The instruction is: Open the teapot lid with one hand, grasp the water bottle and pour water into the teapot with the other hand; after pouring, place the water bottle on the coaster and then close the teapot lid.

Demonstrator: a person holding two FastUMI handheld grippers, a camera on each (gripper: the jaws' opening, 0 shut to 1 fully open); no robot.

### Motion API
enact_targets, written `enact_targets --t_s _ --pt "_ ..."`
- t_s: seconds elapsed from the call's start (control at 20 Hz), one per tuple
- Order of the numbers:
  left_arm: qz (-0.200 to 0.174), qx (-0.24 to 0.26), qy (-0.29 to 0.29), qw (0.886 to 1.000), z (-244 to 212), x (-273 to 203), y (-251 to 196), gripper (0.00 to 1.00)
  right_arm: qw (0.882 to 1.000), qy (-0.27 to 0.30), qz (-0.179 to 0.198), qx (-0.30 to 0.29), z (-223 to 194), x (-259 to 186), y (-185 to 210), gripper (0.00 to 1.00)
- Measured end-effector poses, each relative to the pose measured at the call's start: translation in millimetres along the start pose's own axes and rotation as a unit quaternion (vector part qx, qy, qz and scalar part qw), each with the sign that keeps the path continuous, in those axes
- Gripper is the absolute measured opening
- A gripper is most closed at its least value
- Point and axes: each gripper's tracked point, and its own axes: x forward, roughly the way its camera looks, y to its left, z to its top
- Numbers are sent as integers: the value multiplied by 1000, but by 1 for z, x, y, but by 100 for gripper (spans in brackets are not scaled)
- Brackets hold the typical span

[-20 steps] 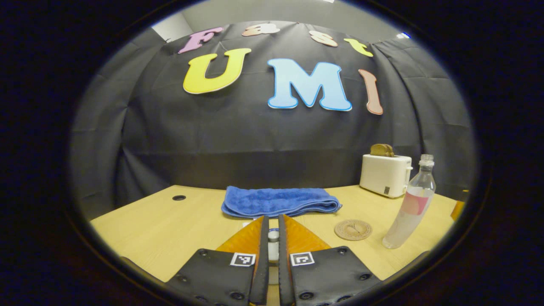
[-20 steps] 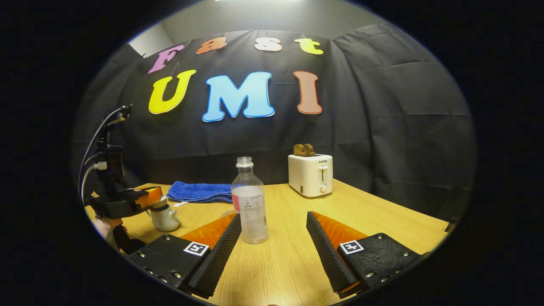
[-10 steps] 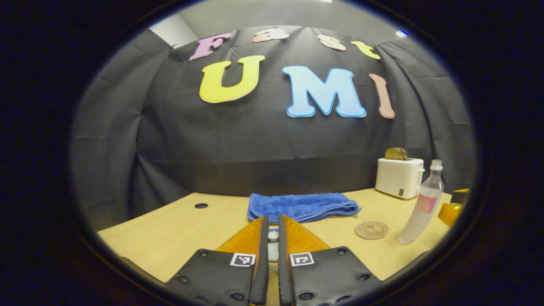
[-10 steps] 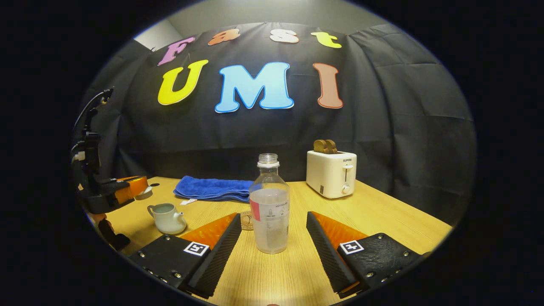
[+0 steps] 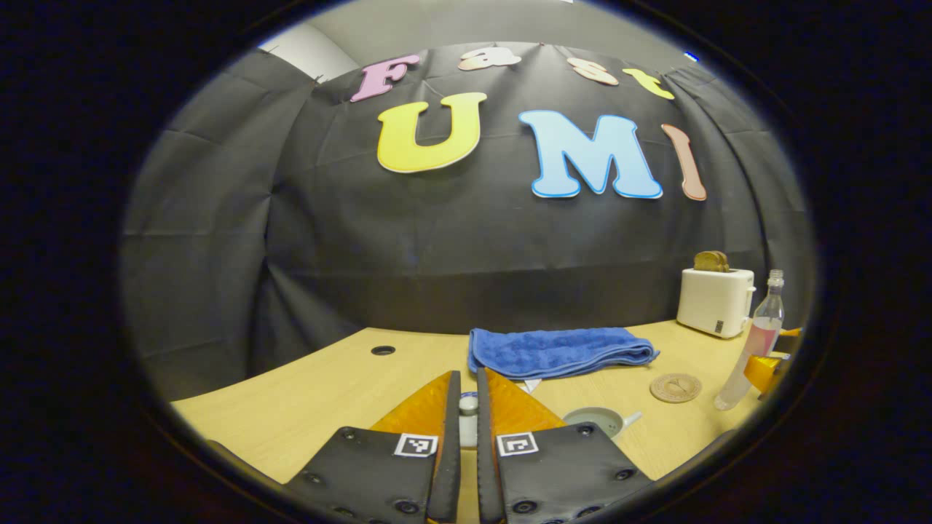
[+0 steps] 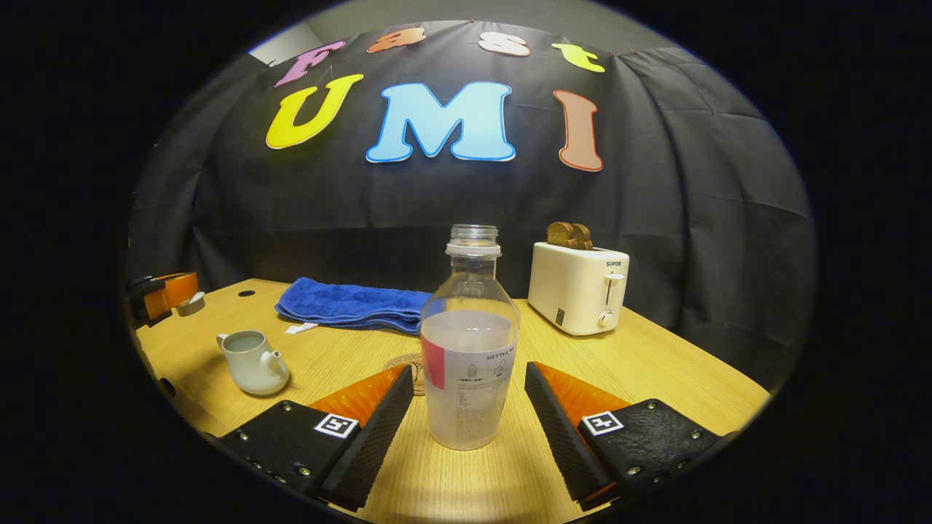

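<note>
Standing uncapped on the wooden table between the spread fingers of the right hand-held gripper, clear plastic water bottle: light, thin-walled, likely slippery, best gripped mid-label.

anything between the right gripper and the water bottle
Nothing visible. The water bottle stands upright on the table, centred ahead of the open right gripper, with bare tabletop between its fingers and the bottle.

Staged recording booth, not a real kitchen: black cloth wall behind a wooden desk with toaster and towel.
</note>
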Motion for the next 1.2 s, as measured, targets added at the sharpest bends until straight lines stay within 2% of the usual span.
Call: enact_targets --t_s 0.05,0.15,0.25,0.3,0.5,0.7,0.85,0.95,1.2 --pt "3 -3 4 1000 -3 0 3 16 1000 3 -4 -2 -1 3 -1 96" --pt "6 -7 8 1000 -6 2 7 16 1000 9 -6 -5 -5 7 0 88" --pt "9 -7 7 1000 -7 2 10 16 1000 11 -3 -8 -7 12 1 86" --pt "9 -7 8 1000 -7 3 9 16 1000 14 1 -10 -5 10 3 78" --pt "5 -9 13 1000 -11 3 7 17 999 10 -1 -40 -2 9 4 76" --pt "7 -9 16 1000 -13 5 8 16 993 -9 -16 -119 10 8 6 76" --pt "11 -12 15 1000 -12 4 13 16 976 -35 -26 -211 27 11 10 76" --pt "12 -17 17 1000 -13 4 17 17 961 -53 -22 -271 37 13 17 76" --pt "18 -25 21 999 -17 5 24 17 922 -81 -15 -378 54 21 30 76"
